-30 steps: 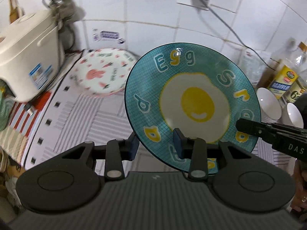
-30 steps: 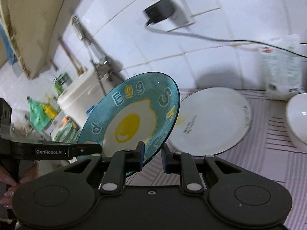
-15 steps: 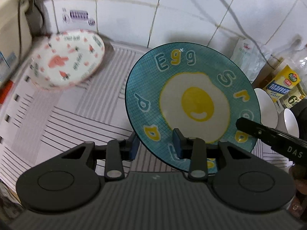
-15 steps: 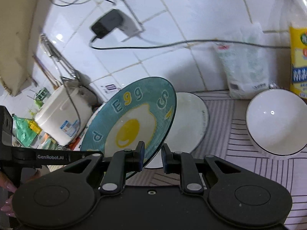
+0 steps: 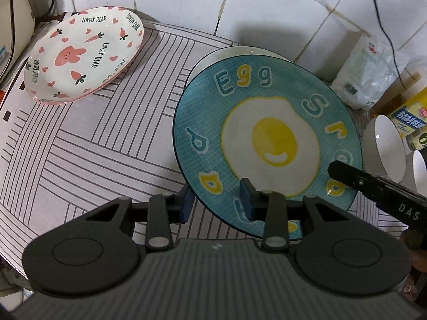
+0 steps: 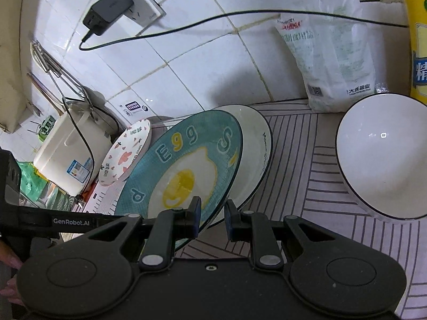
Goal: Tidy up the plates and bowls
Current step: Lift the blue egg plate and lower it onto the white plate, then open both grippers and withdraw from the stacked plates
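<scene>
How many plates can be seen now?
3: egg plate held above white plate; bunny plate at the left, possibly stacked on a hidden one.

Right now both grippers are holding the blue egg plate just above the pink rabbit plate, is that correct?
Not quite. The left gripper and right gripper do hold the blue egg plate, but above the white plate, not the pink rabbit plate, which sits apart to the left. Both wrist views show this.
</scene>
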Demonstrator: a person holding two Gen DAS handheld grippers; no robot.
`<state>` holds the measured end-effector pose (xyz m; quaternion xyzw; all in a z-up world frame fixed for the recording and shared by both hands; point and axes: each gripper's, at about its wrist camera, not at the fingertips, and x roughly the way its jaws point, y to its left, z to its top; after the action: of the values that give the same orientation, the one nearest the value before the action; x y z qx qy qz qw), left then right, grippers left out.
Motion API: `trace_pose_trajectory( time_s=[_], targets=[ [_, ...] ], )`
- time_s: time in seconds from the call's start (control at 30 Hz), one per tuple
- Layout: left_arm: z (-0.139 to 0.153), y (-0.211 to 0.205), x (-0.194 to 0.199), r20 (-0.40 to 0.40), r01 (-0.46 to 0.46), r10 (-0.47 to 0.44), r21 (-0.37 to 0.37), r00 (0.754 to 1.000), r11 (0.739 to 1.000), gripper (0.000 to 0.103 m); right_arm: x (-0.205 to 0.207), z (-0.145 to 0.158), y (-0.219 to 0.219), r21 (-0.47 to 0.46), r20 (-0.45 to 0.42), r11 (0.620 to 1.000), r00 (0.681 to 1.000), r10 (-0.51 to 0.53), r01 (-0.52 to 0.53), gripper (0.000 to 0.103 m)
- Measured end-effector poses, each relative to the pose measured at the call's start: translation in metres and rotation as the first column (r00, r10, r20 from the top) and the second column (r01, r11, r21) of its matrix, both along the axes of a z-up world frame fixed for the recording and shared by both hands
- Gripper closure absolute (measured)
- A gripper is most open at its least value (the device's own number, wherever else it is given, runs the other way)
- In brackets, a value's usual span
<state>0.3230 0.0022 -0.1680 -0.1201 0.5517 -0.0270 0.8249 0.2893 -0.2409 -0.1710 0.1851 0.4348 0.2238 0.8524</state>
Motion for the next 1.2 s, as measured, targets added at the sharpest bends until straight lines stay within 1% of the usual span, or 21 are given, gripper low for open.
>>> trace_pose_trajectory(
  time_s=[0.17, 0.3, 0.4, 0.53, 0.57, 0.6, 0.67, 0.83, 0.93, 1.0, 1.2],
  targets=[
    [-0.002, -0.004, 0.011, -0.015, 0.024, -0.024, 0.018, 1.0, 1.0, 0.068, 0.008, -0.004, 0.001, -0.013, -0.032, 1.0, 0.999, -0.009, 0.009, 0.08],
    [-0.007, -0.002, 0.024, -0.065, 0.023, -0.023, -0.006, 0.998, 1.0, 0.068, 0.016, -0.001, 0.007, -0.066, -0.067, 0.998, 0.998, -0.022, 0.017, 0.08],
    [-0.007, -0.006, 0.031, -0.083, 0.038, -0.037, 0.016, 0.996, 0.999, 0.068, 0.021, -0.001, 0.009, -0.091, -0.084, 0.996, 0.996, -0.028, 0.021, 0.08],
    [-0.007, -0.007, 0.034, -0.098, 0.045, -0.041, 0.035, 0.994, 0.998, 0.068, 0.024, -0.001, 0.016, -0.154, -0.086, 0.988, 0.996, -0.021, 0.008, 0.08],
    [-0.007, -0.007, 0.035, -0.1, 0.046, -0.042, 0.037, 0.994, 0.998, 0.068, 0.024, -0.001, 0.017, -0.164, -0.09, 0.986, 0.996, -0.021, 0.006, 0.08],
    [-0.008, -0.008, 0.036, -0.068, 0.079, -0.078, 0.014, 0.995, 0.997, 0.068, 0.025, -0.001, 0.017, -0.171, -0.094, 0.985, 0.995, -0.023, 0.007, 0.08],
    [-0.009, -0.01, 0.036, -0.074, 0.074, -0.073, 0.015, 0.995, 0.997, 0.068, 0.026, 0.0, 0.019, -0.199, -0.094, 0.98, 0.995, -0.023, 0.004, 0.08],
    [-0.01, -0.012, 0.033, -0.072, 0.07, -0.069, 0.023, 0.995, 0.997, 0.068, 0.025, 0.002, 0.036, -0.317, -0.058, 0.949, 0.998, -0.01, -0.009, 0.075],
    [-0.009, -0.014, 0.03, -0.062, 0.072, -0.069, 0.042, 0.996, 0.997, 0.068, 0.028, 0.002, 0.039, -0.342, -0.054, 0.94, 0.998, -0.012, -0.007, 0.073],
    [-0.007, -0.019, 0.028, -0.046, 0.085, -0.082, 0.073, 0.996, 0.994, 0.068, 0.029, 0.001, 0.041, -0.359, -0.055, 0.933, 0.998, -0.016, -0.005, 0.07],
    [-0.005, -0.025, 0.023, -0.021, 0.099, -0.097, 0.115, 0.995, 0.988, 0.069, 0.035, -0.002, 0.059, -0.472, -0.03, 0.881, 0.999, -0.04, 0.022, 0.067]
  ],
)
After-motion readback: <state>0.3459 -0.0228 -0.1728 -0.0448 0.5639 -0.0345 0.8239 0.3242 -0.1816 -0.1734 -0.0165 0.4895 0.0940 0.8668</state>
